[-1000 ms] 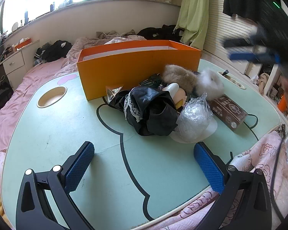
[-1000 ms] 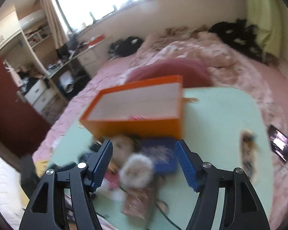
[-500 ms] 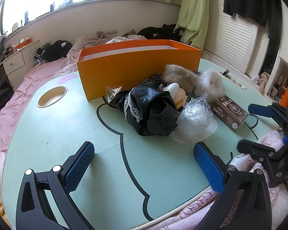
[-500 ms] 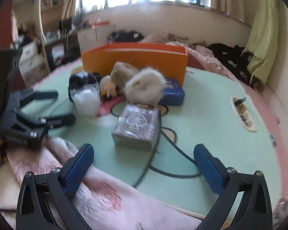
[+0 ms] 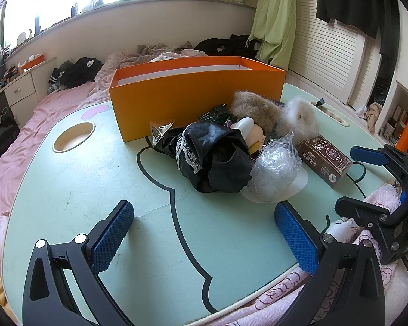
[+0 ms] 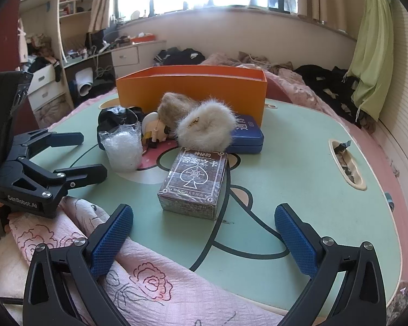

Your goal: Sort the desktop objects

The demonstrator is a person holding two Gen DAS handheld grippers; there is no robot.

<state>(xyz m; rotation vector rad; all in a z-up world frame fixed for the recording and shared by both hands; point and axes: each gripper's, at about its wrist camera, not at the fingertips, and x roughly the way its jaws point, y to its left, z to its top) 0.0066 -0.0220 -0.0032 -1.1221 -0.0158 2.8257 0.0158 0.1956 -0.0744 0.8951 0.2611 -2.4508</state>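
A heap of small things lies on the mint-green table [image 5: 76, 190] in front of an open orange box [image 5: 195, 95] [image 6: 193, 87]. In the heap are a black lacy cloth [image 5: 217, 157], a bubble-wrap bundle [image 5: 274, 174] [image 6: 122, 146], a brown card box [image 5: 323, 157] [image 6: 195, 179], two fluffy tufts [image 6: 204, 127], a small doll [image 6: 155, 127] and a blue case [image 6: 247, 135]. My left gripper [image 5: 204, 217] [image 6: 91, 154] is open and empty over the near table edge. My right gripper [image 6: 204, 217] [image 5: 346, 179] is open wide just short of the card box, holding nothing.
The table rests on a bed with a pink rose-print quilt [image 6: 138, 279] bunched at its near edge. It has a round cup hole [image 5: 73, 135] at the far left and an oblong slot [image 6: 345, 165] on the right. A black cable [image 6: 247, 252] loops beside the card box.
A second ago the right gripper was high above the table with narrower jaws. It dropped to the near right edge with jaws spread wide, then held still. The left gripper has not moved.
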